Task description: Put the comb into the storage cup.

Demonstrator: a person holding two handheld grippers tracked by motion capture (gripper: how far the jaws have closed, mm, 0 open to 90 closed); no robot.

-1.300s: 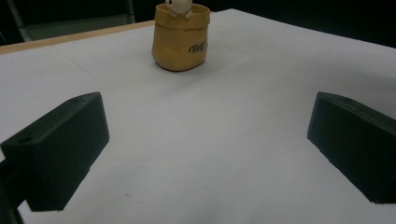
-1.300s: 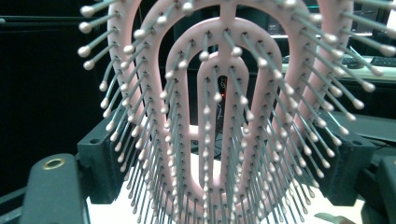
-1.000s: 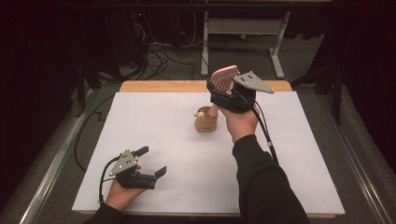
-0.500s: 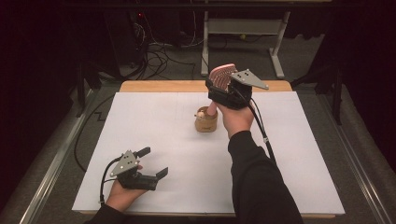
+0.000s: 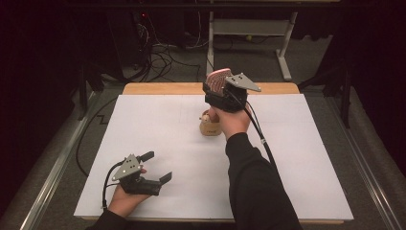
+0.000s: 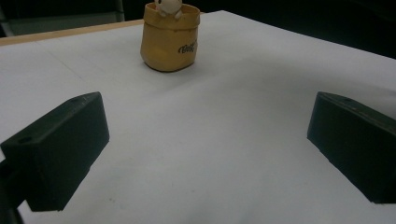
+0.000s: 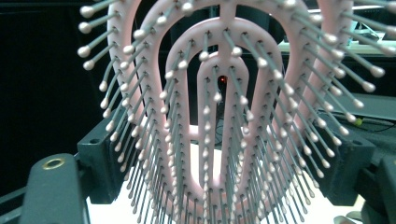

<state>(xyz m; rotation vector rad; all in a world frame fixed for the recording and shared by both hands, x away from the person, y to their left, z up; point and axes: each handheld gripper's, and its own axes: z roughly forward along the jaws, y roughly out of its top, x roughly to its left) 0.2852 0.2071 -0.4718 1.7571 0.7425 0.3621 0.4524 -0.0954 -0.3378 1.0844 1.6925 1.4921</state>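
Observation:
My right gripper (image 5: pixel 218 90) is raised above the middle back of the table, shut on a pink hairbrush (image 5: pixel 219 78). In the right gripper view the hairbrush (image 7: pixel 224 116) stands upright between the jaws, its bristles facing the camera. Just below that hand, a tan pouch-shaped cup (image 5: pixel 209 126) stands on the white sheet. In the left gripper view the cup (image 6: pixel 170 39) holds a small pale figure (image 6: pixel 169 5). My left gripper (image 5: pixel 158 166) rests at the near left, open with nothing between its jaws, pointing towards the cup. Its gap (image 6: pixel 205 149) shows bare sheet.
A white sheet (image 5: pixel 297 158) covers most of the table, with a wooden strip (image 5: pixel 158 88) bare at the back edge. Metal rails run along both sides. Cables (image 5: pixel 158 52) and a desk frame (image 5: pixel 287 43) lie on the floor beyond.
My right gripper has drifted slightly left with the hairbrush still in it. The left gripper and the cup have stayed put.

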